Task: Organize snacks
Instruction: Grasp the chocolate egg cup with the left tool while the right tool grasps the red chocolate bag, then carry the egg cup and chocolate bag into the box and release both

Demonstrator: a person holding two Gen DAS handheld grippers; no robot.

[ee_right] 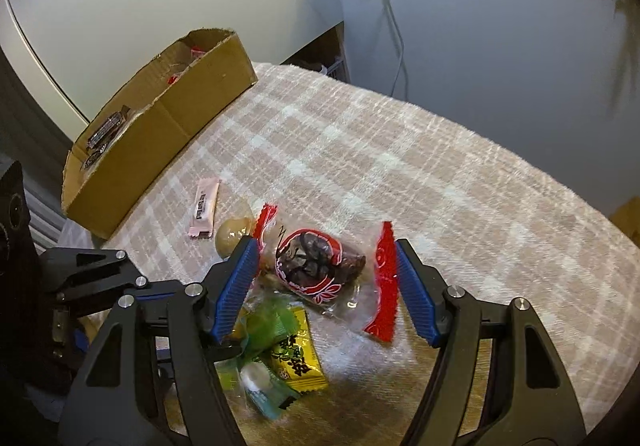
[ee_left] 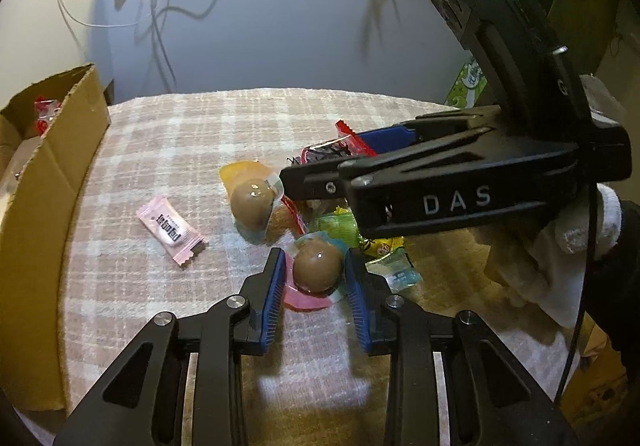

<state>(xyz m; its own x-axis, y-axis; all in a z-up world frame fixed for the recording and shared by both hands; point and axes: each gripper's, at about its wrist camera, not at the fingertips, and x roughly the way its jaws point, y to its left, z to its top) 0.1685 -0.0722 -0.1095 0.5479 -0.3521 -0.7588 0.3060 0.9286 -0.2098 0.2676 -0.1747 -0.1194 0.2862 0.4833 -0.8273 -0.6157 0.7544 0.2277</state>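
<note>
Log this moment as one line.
left claw: around chocolate ball | right claw: open over red-wrapped snack | box: some snacks inside

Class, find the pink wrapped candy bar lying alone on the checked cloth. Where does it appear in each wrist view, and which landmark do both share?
Left wrist view: pink candy bar lies left of centre, left of the snack pile.
Right wrist view: pink candy bar lies left of centre, above the left finger.
Shared landmark: cardboard box, at the cloth's left edge.
</note>
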